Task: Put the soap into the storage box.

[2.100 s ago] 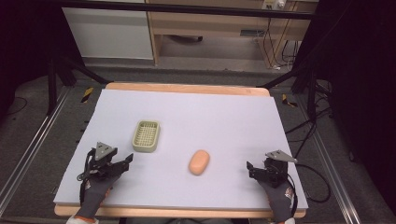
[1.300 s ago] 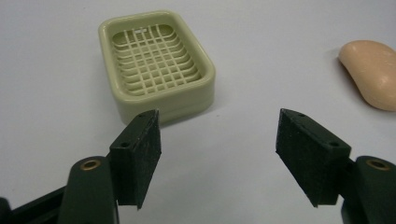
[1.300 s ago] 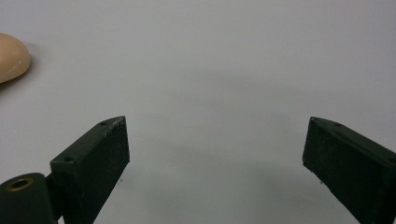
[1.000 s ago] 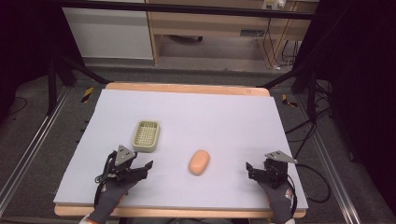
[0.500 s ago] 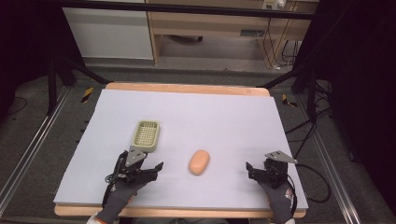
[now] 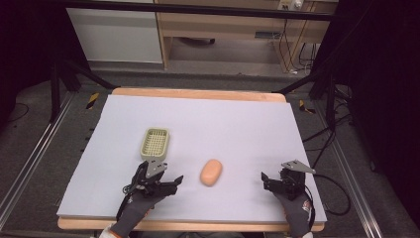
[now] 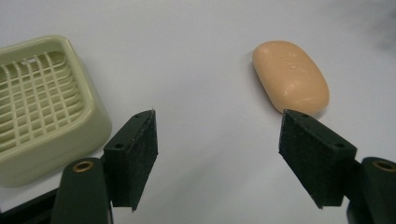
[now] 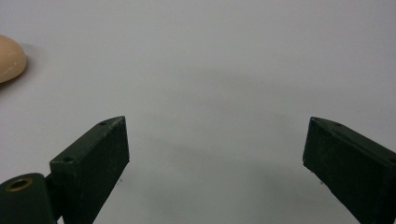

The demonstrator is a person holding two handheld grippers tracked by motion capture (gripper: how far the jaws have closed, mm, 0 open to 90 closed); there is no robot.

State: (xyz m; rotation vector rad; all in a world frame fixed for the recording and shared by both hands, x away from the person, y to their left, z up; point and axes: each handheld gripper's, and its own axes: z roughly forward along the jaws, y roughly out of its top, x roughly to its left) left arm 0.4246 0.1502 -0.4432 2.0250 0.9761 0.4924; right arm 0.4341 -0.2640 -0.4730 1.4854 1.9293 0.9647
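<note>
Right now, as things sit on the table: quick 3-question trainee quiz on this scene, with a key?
1. True or false: the left gripper is shut on the soap bar.
2. Multiple choice: in the high view, the soap dish lies (A) right of the soap bar, (B) left of it and farther from the person, (C) under the right gripper.
3. Fill in: the soap dish holds ____.

Key:
1. False. Its jaws stand open, short of the soap bar, with nothing between them.
2. B.
3. Nothing; its grid floor shows bare in the left gripper view.
</note>
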